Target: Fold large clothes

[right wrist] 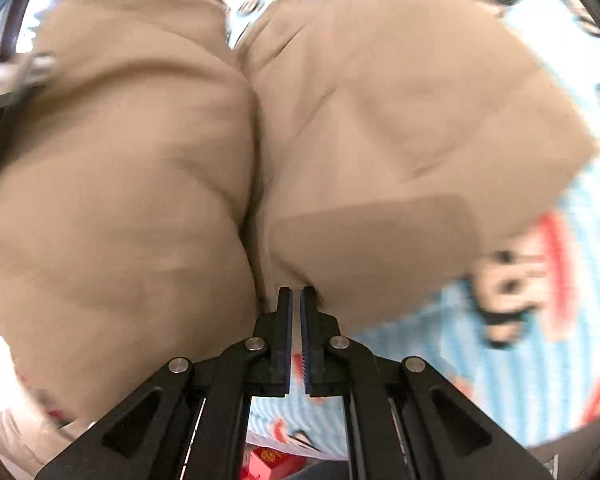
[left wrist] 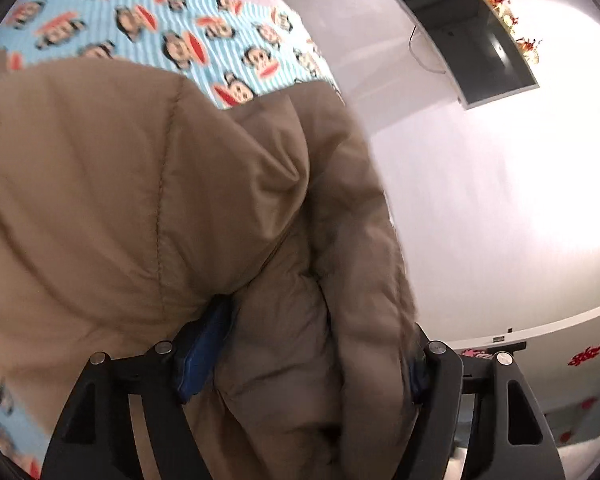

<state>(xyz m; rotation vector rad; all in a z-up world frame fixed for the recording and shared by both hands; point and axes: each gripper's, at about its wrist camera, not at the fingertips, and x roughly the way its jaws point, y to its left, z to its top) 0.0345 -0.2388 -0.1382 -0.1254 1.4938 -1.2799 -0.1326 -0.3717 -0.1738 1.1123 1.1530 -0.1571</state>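
2 grippers point(left wrist: 300, 360) point(right wrist: 296, 308), 1 tan padded jacket point(left wrist: 140, 184), 1 monkey-print sheet point(left wrist: 148, 20)

No text, label, brand or number can be read in either view. The light-blue striped bedsheet point(left wrist: 148, 20) carries only a repeated cartoon monkey-face print, without letters. The small red box point(right wrist: 270, 460) at the lower edge of the right wrist view bears a gold mark too blurred to make out. The red cut-out decoration point(left wrist: 585, 355) on the white wall is a shape, not legible writing.
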